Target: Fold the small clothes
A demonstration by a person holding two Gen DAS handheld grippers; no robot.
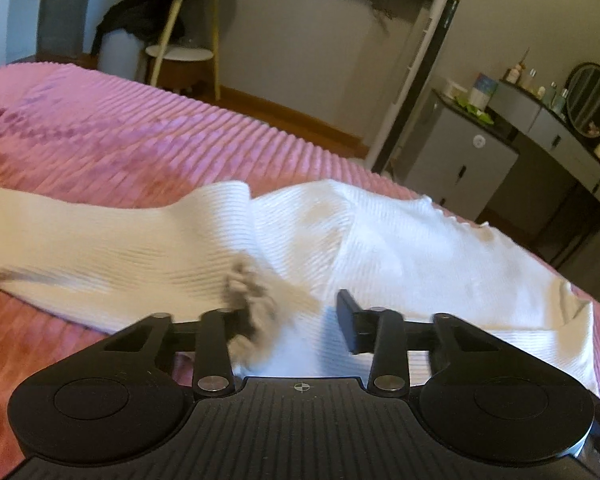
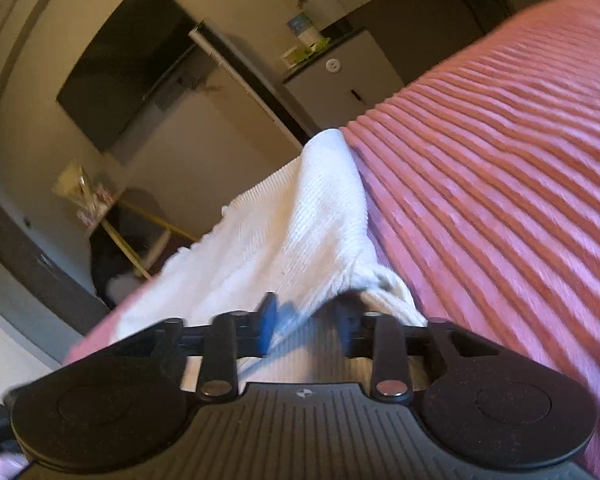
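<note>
A white ribbed knit garment (image 1: 380, 248) lies on a pink ribbed bedspread (image 1: 120, 140), with a sleeve (image 1: 100, 240) stretched out to the left. My left gripper (image 1: 296, 320) is low over the garment, its jaws apart, with a bunched sleeve end between them against the left finger. In the right wrist view the same garment (image 2: 300, 216) runs away from my right gripper (image 2: 306, 324), which is tilted. Its jaws stand apart with cloth lying between them. The image is blurred by motion.
The pink bedspread (image 2: 500, 160) fills the right of the right wrist view. Beyond the bed edge are a round two-tier side table (image 1: 184, 52), a grey cabinet (image 1: 460, 160), a dresser with a round mirror (image 1: 592, 100) and a dark wall screen (image 2: 124, 72).
</note>
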